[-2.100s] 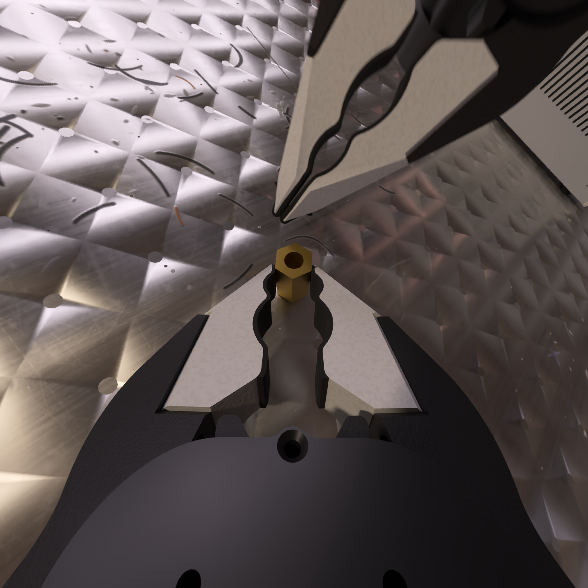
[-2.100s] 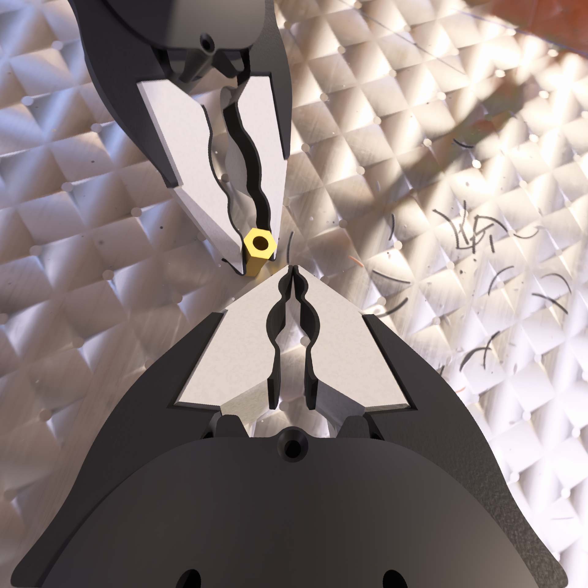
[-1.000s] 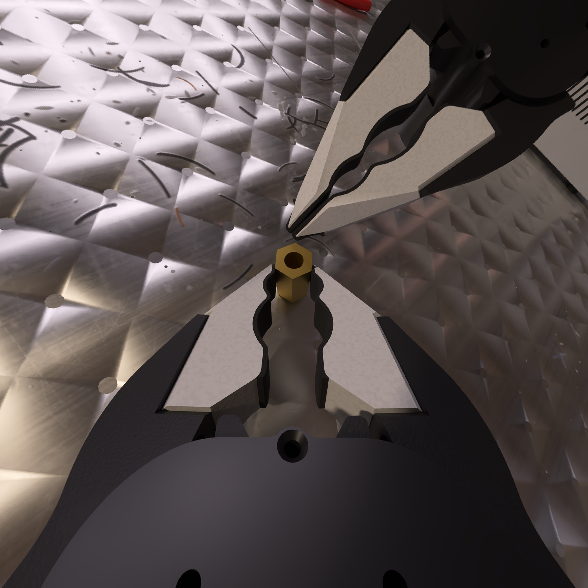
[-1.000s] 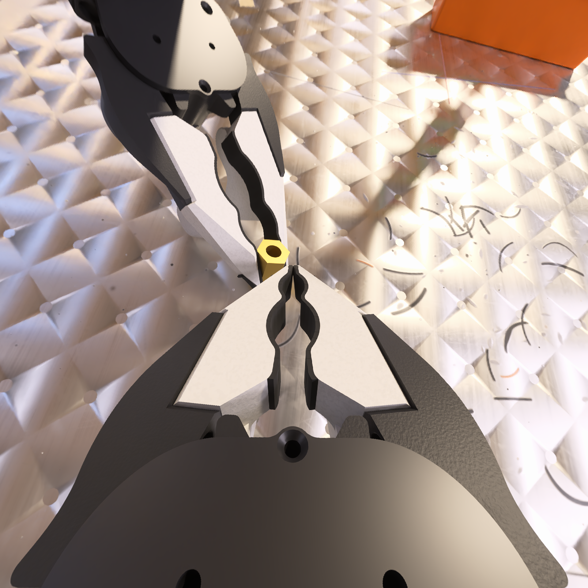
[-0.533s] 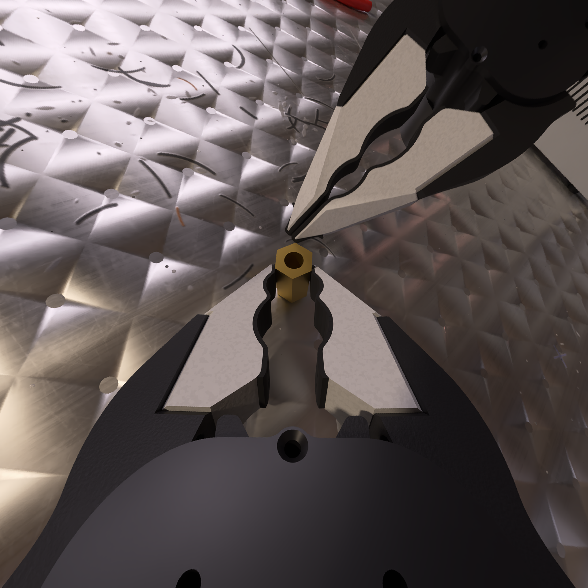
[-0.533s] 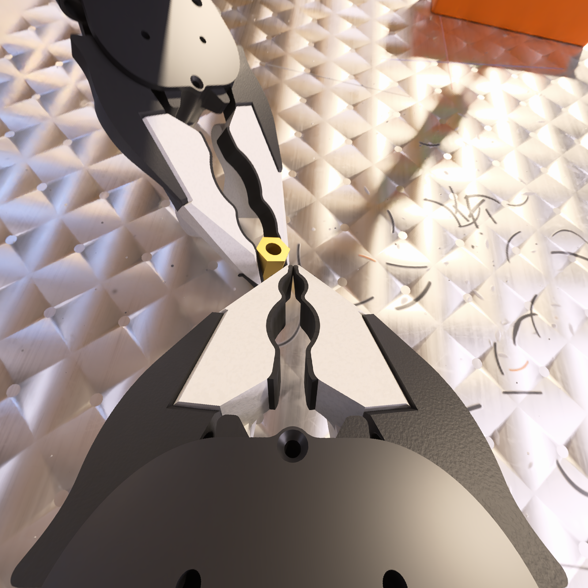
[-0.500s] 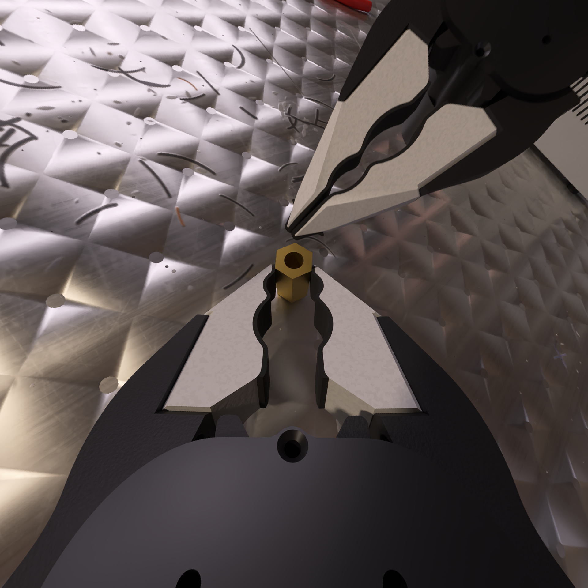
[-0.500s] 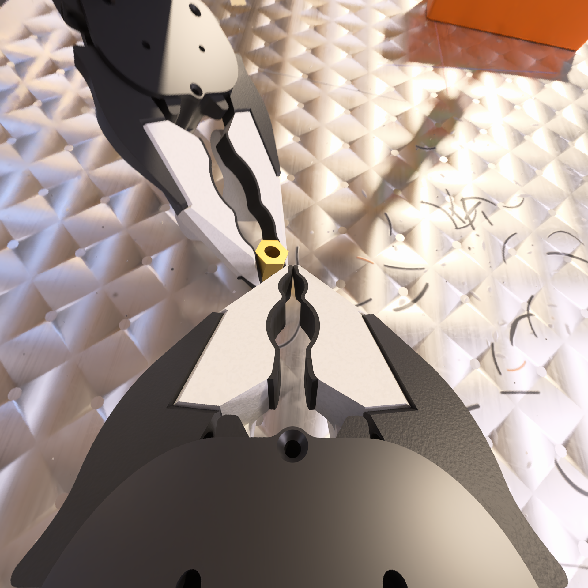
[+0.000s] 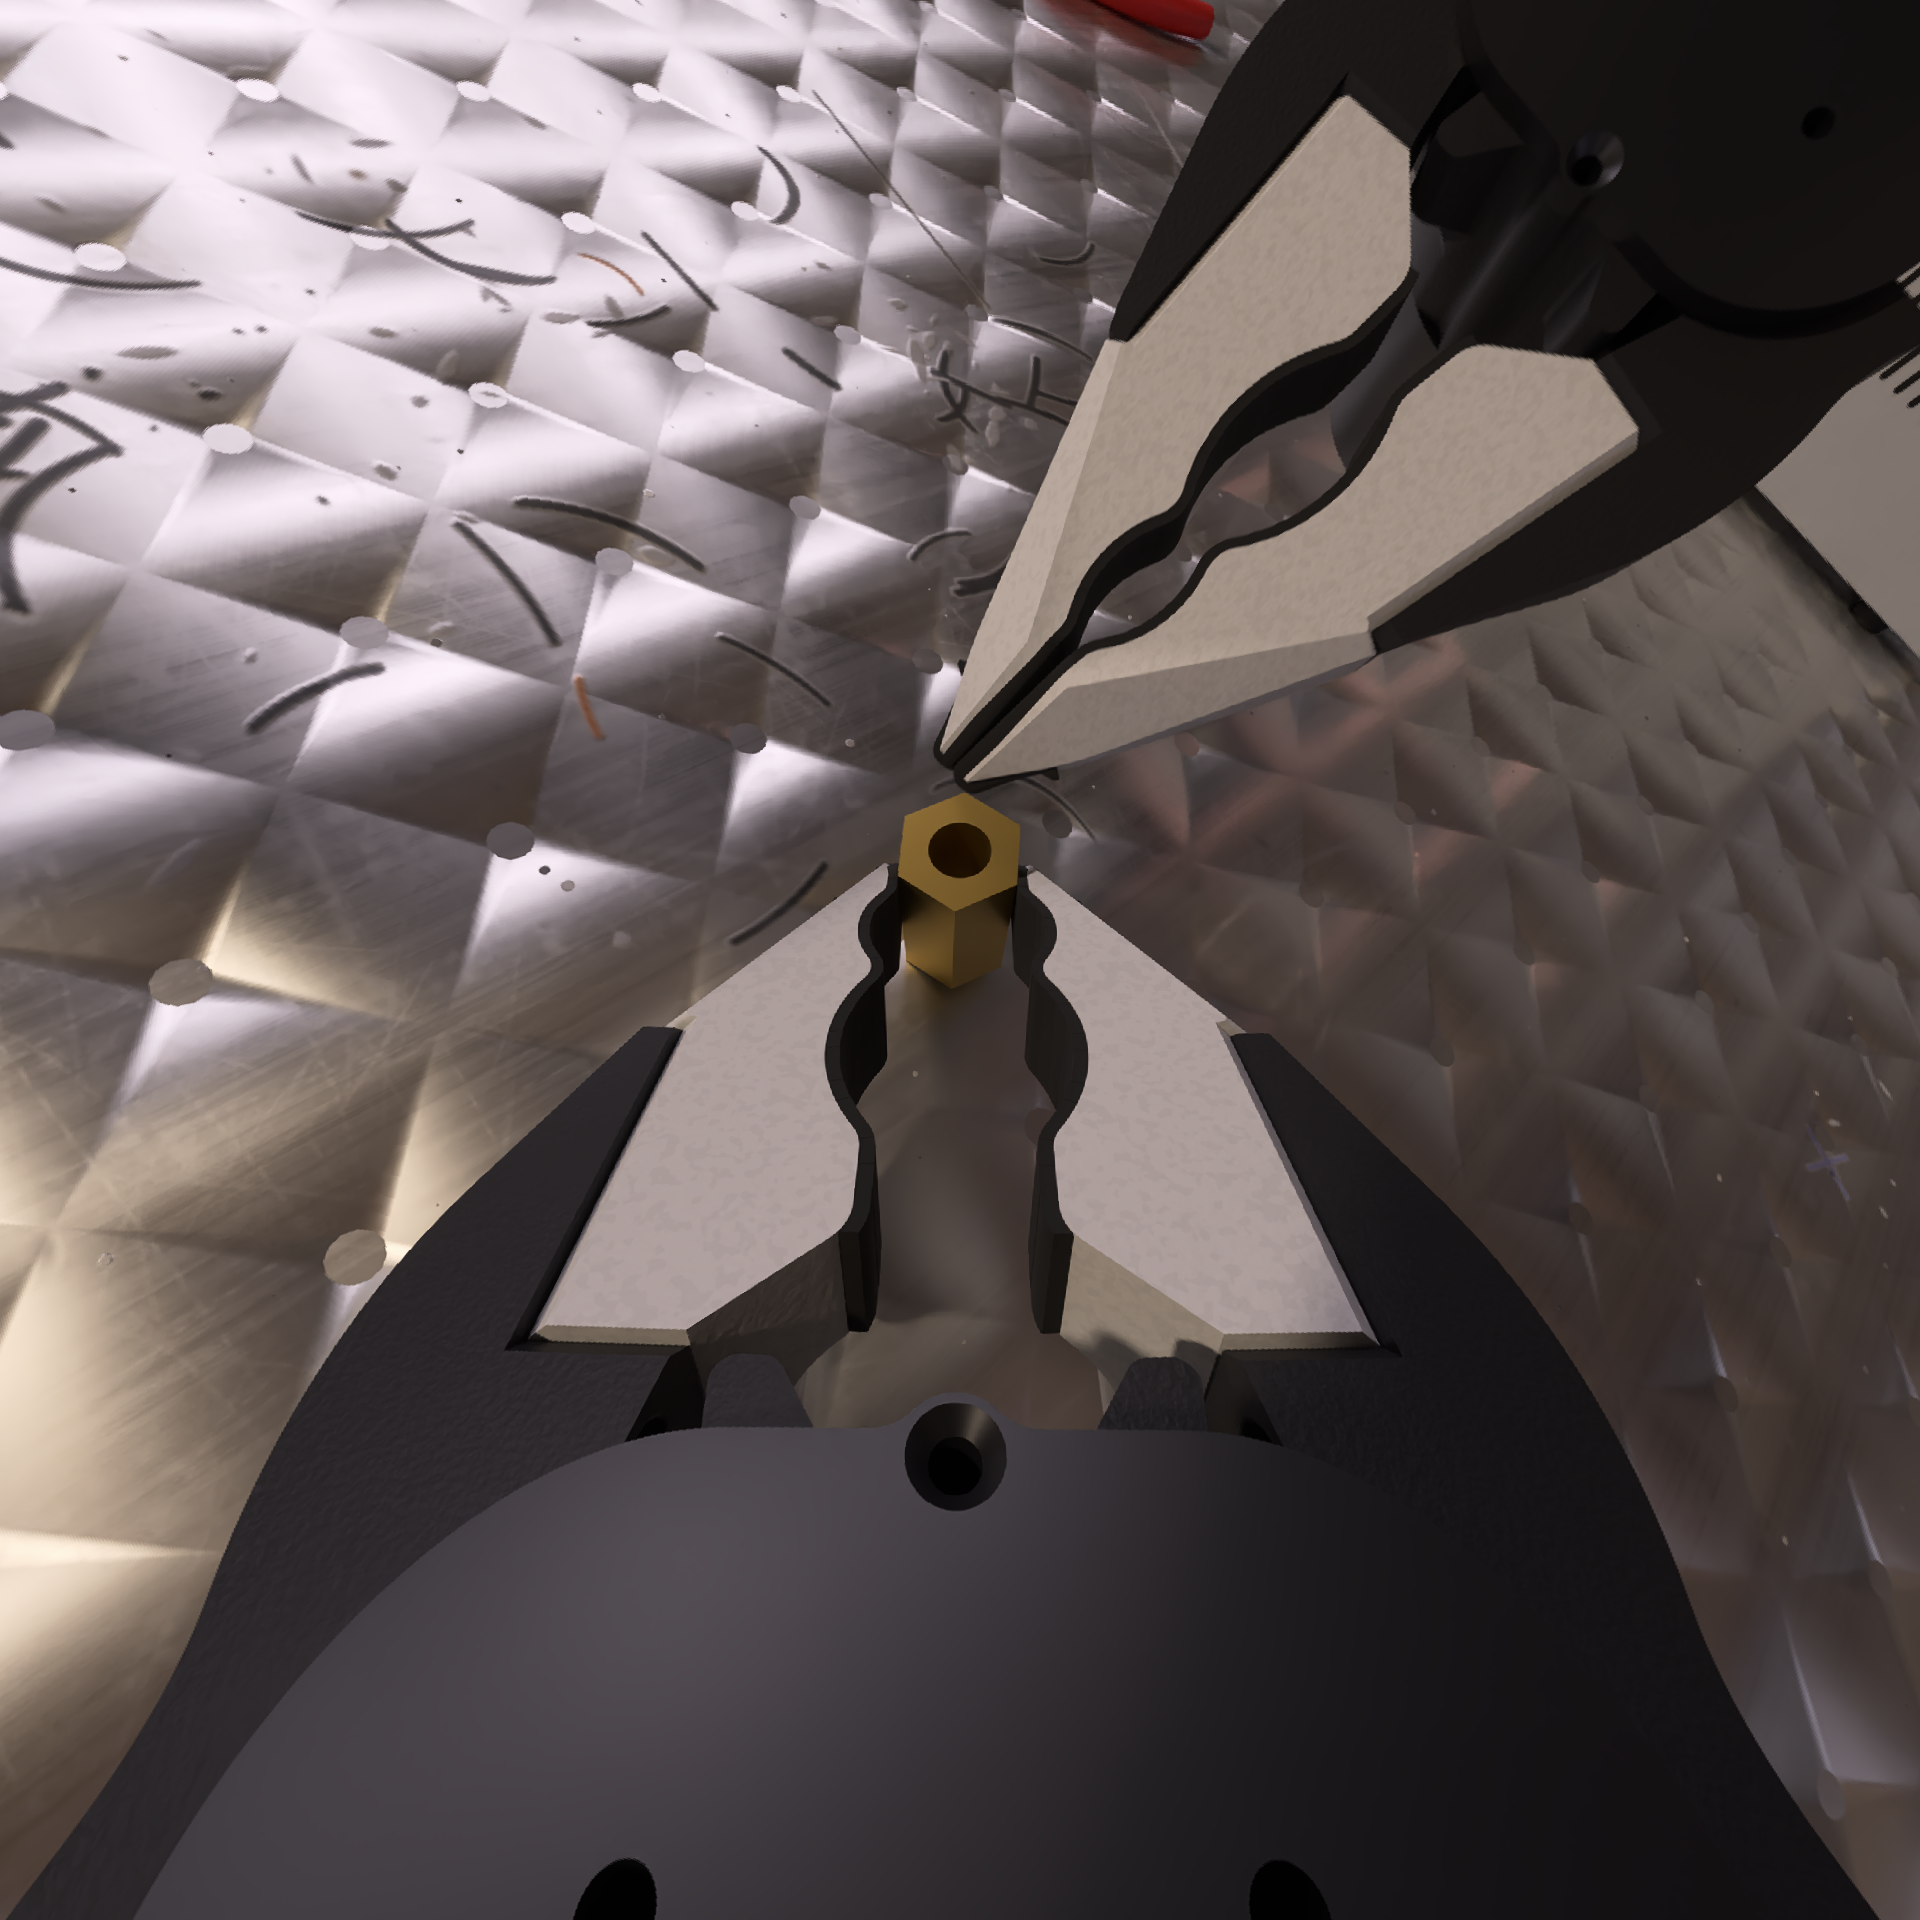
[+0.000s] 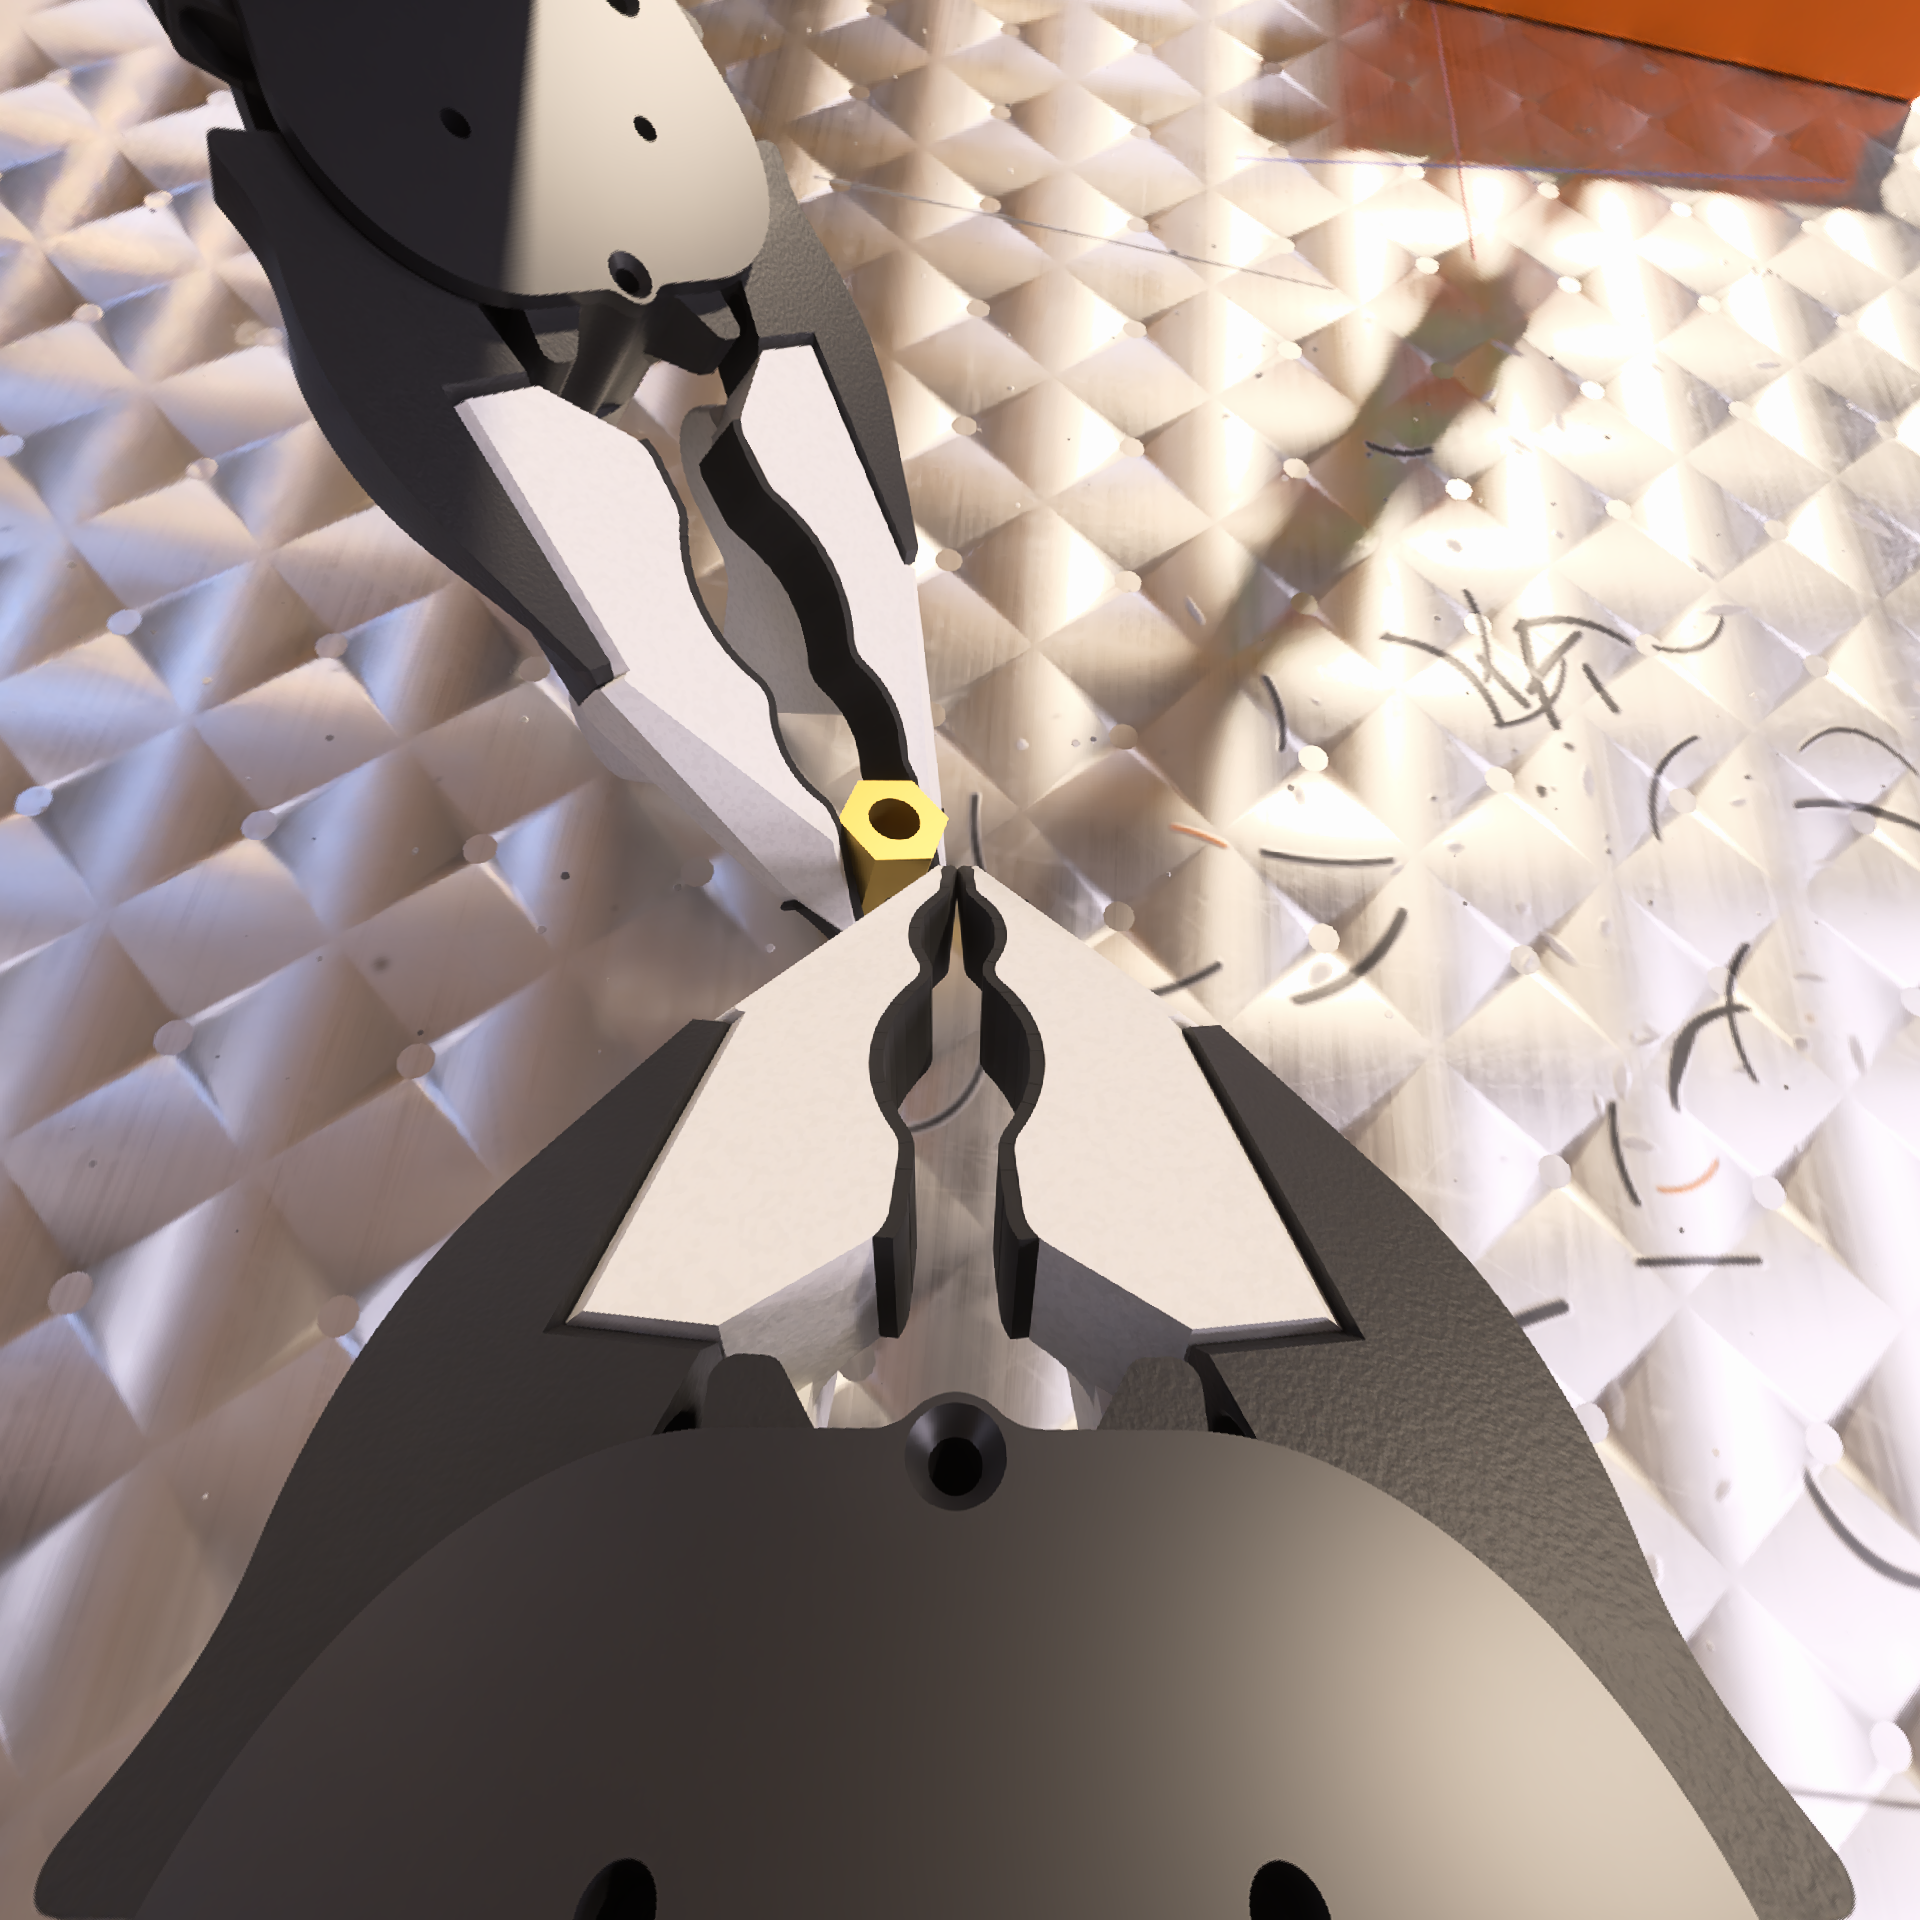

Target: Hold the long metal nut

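Observation:
The long metal nut (image 9: 954, 883) is a brass hex piece with a round bore, and it stands upright. My left gripper (image 9: 954, 920) is shut on it, with a fingertip against each side. The nut also shows in the right wrist view (image 10: 891, 840), between the left gripper's fingers (image 10: 727, 748); its lower end is hidden there. My right gripper (image 10: 956, 881) is shut and empty. Its tips sit just beside the nut's top, as the left wrist view (image 9: 951, 764) also shows.
The embossed metal table (image 9: 312, 727) carries several dark shavings (image 10: 1517, 675) to the right of my right gripper. An orange box (image 10: 1662, 31) stands at the far edge. A white vented box (image 9: 1860, 436) is at the right, and a red object (image 9: 1143, 12) lies far off.
My right gripper has come in, still shut, until its tips almost touch the nut's top. The left gripper and the nut have not moved.

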You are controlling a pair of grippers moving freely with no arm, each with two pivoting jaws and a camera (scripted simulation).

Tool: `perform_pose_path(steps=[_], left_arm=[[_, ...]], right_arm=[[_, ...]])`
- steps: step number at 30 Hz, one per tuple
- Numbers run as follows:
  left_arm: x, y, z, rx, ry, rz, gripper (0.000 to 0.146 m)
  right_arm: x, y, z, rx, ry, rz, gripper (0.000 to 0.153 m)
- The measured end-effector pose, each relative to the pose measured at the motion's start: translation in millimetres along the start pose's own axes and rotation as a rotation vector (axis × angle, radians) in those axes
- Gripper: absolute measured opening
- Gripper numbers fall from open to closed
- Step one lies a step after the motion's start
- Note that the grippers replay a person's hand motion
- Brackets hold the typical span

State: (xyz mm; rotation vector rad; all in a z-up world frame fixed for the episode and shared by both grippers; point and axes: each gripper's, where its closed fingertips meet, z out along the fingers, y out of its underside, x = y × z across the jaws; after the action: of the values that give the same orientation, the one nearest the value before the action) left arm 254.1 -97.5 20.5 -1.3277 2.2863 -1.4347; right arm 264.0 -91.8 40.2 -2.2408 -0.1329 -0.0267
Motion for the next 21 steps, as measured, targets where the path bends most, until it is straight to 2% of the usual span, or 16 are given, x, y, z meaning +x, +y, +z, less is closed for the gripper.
perform_pose_path(steps=[8, 12, 15, 21], left_arm=[[0, 0, 0, 0.0, -0.002, -0.002, 0.02], [0, 0, 0, 0.003, -0.001, -0.005, 0.02], [0, 0, 0, 0.003, -0.002, -0.005, 0.02], [0, 2, -3, 0.0, 0.015, -0.018, 0.02]], right_arm=[[5, 4, -3, -0.054, 0.023, 0.002, 0.0], [13, -5, -4, -0.03, 0.082, 0.112, 0.0], [14, -10, -7, -0.016, 0.126, 0.124, 0.0], [19, 13, -11, -0.091, 0.158, 0.138, 0.0]])
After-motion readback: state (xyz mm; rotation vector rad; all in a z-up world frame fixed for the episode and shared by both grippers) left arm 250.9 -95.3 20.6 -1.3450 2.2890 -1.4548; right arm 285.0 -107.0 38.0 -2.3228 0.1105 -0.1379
